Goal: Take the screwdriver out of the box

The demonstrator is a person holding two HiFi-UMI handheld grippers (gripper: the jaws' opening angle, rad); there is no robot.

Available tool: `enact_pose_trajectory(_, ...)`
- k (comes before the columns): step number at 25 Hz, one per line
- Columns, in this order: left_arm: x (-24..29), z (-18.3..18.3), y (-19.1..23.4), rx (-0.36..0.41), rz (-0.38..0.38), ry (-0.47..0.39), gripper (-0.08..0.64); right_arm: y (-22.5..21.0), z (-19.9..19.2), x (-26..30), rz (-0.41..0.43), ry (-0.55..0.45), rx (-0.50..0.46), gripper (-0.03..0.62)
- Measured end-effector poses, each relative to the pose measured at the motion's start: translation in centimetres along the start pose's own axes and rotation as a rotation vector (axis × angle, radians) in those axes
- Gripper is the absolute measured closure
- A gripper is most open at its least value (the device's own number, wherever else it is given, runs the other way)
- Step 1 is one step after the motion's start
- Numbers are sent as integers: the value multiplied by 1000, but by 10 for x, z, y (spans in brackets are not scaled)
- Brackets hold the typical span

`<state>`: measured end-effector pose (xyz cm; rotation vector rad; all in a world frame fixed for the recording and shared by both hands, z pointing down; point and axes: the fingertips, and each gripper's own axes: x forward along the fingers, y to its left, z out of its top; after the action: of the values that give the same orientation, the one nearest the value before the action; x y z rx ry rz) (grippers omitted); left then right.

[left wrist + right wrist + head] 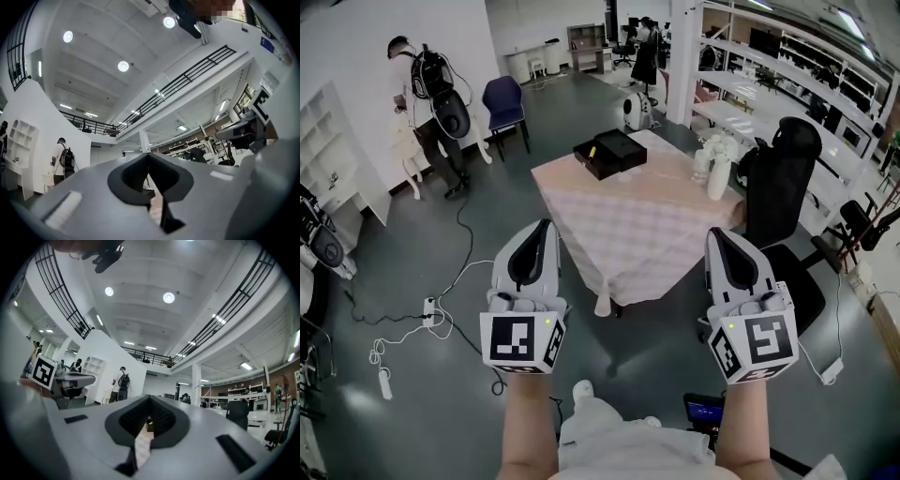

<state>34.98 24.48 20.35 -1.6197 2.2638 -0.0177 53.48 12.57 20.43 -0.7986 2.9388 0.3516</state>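
The tabletop [647, 234], draped in a pale checked cloth, is carrying the black box [614, 155] at its far corner, so the person is standing well short of the box, with the whole cloth lying between. The cloth is hanging loose over the near edge. Leaning across to reach the box may drag the cloth, and the box could slide with it.

A black office chair [783, 183] is standing to the right of the box, close against the tabletop's right side. Stepping round that way risks bumping it.

The left hand-held gripper [547, 225] and the right hand-held gripper [714, 234] are both hovering near the person, well apart from the box. Each has its jaws pressed together on nothing. Arriving at the box with them together would mean nudging it instead of reaching in.

The box seems to be lying open, its lid folded to one side.

A white vase-like object [718, 176] is standing to the right of the box and could tip under a sweeping right arm.

Cables [441, 319] are trailing on the floor, left of the box and nearer the person, posing a trip hazard.

A yellow speck [594, 149] inside the box may be the screwdriver. It is too small to tell, so it is risking a misjudged grasp.
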Motion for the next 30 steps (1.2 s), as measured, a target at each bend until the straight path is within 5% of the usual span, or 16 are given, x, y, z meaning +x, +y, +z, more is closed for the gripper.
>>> enact_pose_trajectory(21, 77, -82, 200, -27, -53, 17, 551, 101, -15, 198, -56, 15, -4, 588)
enact_pose_trajectory(30, 101, -113, 241, -73, -55, 33, 551, 115, -26, 252, -58, 50, -27, 588)
